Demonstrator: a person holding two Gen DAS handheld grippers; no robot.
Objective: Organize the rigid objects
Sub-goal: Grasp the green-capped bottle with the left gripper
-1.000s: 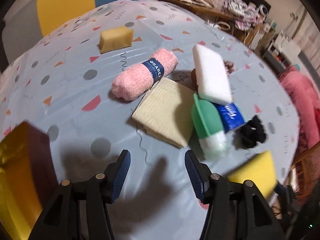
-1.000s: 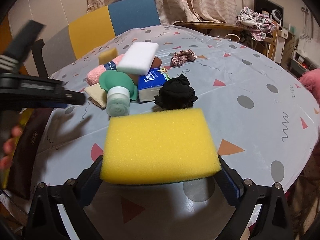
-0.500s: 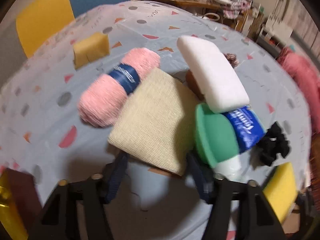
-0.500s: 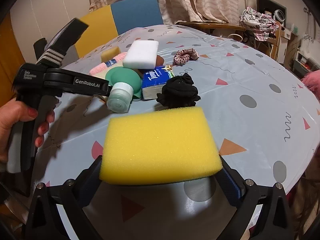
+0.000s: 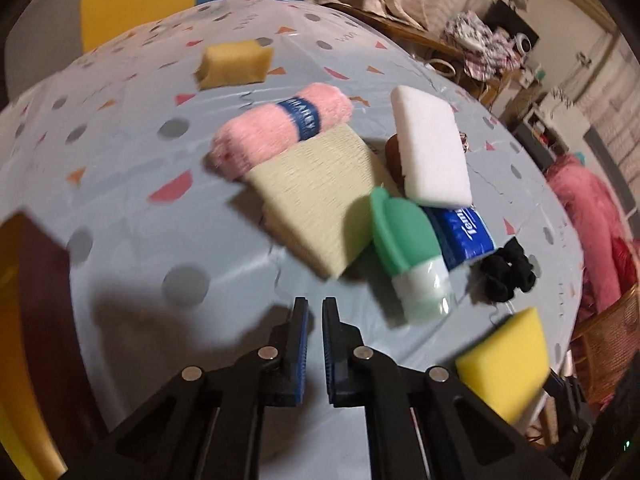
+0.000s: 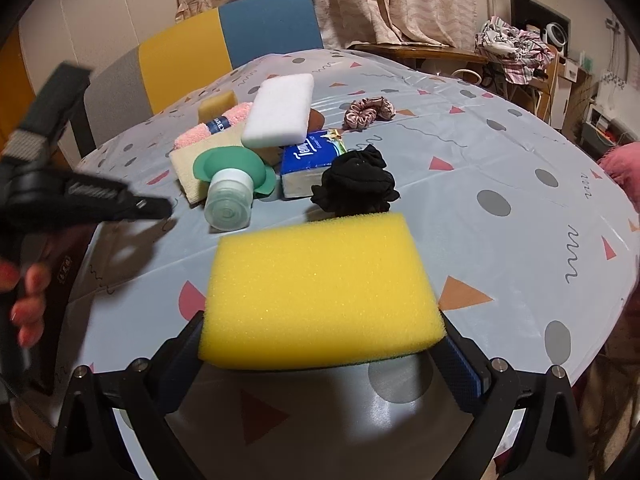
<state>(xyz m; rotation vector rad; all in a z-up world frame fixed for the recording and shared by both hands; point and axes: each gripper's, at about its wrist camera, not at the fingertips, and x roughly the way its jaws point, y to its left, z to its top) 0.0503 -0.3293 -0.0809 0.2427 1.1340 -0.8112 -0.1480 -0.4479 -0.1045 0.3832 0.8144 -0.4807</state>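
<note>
Bottle (image 5: 412, 256): we see it ahead and right of the left gripper (image 5: 314, 312), well apart; cap end nearest us, long axis up-left.
Left jaws: closed on nothing.
Right gripper (image 6: 320, 344): we clamp the sponge (image 6: 320, 292); bottle (image 6: 228, 200) up-left, left hand nearer.

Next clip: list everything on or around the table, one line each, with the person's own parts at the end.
table: 1, pale blue cloth with dots and triangles, fills both views
large sponge: 1, yellow, held in right tongs
small sponge: 1, yellow, far side
white block: 1, white, top of pile
towel roll: 1, pink, blue band
folded cloth: 1, beige, beside roll
bottle: 1, green, lying down
tissue pack: 1, blue
black scrunchie: 1, black
pink scrunchie: 1, pink, far
chair: 1, yellow and blue
left tongs: 1, black, shut, empty
right tongs: 1, black
hand: 1, on left tongs' handle
</note>
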